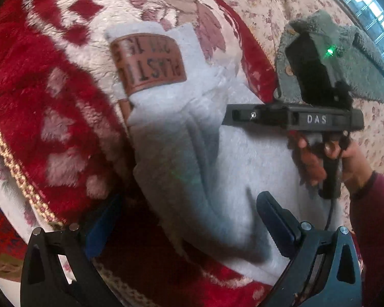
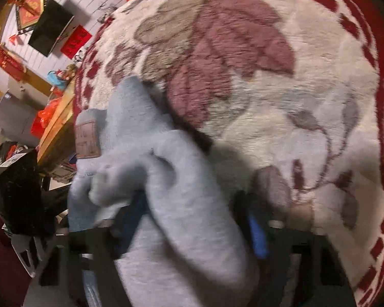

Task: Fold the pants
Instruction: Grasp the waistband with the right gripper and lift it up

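Note:
Light grey fleece pants (image 1: 192, 153) lie bunched on a red and cream plush blanket (image 1: 38, 102), with a brown leather label (image 1: 148, 64) at their far end. My left gripper (image 1: 189, 217) is open and straddles the near part of the pants, with a gap between the cloth and the left pad. In the right wrist view a thick fold of the pants (image 2: 181, 179) fills my right gripper (image 2: 194, 215), whose pads press on it from both sides. The label (image 2: 87, 138) shows at the left. That gripper's black body (image 1: 317, 120) hovers over the right side of the pants, held by a hand (image 1: 345, 158).
A grey-green fleece piece (image 1: 366, 58) lies on a floral sheet (image 1: 268, 0) beyond the blanket, near a window. The blanket (image 2: 268, 76) spreads far to the right. At the left stand a wooden bed edge (image 2: 56, 128), red bags and a black screen (image 2: 51, 30).

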Available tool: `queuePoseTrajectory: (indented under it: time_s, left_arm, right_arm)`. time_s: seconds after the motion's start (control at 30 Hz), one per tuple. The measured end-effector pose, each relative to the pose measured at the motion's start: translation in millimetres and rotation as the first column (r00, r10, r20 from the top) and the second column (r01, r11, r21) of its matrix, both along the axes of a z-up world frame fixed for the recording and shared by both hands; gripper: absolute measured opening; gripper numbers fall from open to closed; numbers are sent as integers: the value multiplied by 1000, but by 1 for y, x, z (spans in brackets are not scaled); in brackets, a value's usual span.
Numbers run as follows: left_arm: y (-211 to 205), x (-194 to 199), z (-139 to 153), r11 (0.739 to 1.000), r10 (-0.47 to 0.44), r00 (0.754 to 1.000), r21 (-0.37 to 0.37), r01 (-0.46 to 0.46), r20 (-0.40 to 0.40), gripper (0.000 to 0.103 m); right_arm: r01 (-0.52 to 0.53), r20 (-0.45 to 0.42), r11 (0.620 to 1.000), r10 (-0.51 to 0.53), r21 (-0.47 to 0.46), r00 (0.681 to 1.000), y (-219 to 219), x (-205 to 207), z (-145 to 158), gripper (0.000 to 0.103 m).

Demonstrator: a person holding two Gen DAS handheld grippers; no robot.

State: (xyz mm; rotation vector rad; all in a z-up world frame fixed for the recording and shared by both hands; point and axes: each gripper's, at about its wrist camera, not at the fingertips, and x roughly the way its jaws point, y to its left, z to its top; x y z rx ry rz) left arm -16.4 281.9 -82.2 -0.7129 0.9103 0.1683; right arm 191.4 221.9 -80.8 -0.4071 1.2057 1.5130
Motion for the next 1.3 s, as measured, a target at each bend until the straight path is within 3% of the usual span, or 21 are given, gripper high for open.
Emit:
queuePoseTrajectory:
  time_s: [0.03,0.07,0.1,0.13,0.17,0.3,0.47,0.67,0.87,1.03,1.3]
  left_arm:
    - [0,1,0,1000,-4,1000,-22,5,20,100]
    - [-1,3,1,998,-27,999,-50,29,45,92]
    - [-3,8,1,997,-51,997,-61,54,52,52]
    - [-7,12,-1,996,-77,997,-48,78,29,40]
    - [-8,15,-4,994,-92,995,-47,94,45,40]
    - [7,9,-13,979,-87,990,-175,106,112,27]
    - [-19,9,27,990,-140,978,0,142,152,24]
    - [-54,10,80,974,-206,953,146,176,221,23]
    - [-106,18,127,933,-315,904,271,238,289,23]
    - [-160,11,155,875,-416,854,394,282,312,23]
    - [-245,1,154,798,-544,787,470,378,292,24]
  right_arm:
    - [3,-8,1000,-3,7,1000,-3,-2,3,45]
    - [6,-8,1000,-6,15,1000,-5,-3,5,36]
    - [8,1,1000,-8,24,1000,-9,-6,10,34]
    - [8,7,1000,-8,29,1000,-11,-9,13,30]
    - [4,18,999,-5,39,1000,-12,-13,17,29]
    - [19,34,998,-21,65,999,-13,-20,31,27]
    - [39,59,992,-46,121,997,-27,-22,58,27]
    - [74,98,978,-95,193,991,-70,-27,106,27]
    - [126,199,960,-179,251,963,-143,-35,155,27]
    - [168,295,944,-252,285,922,-203,-46,178,30]
    - [282,317,912,-373,297,872,-292,-54,181,34]
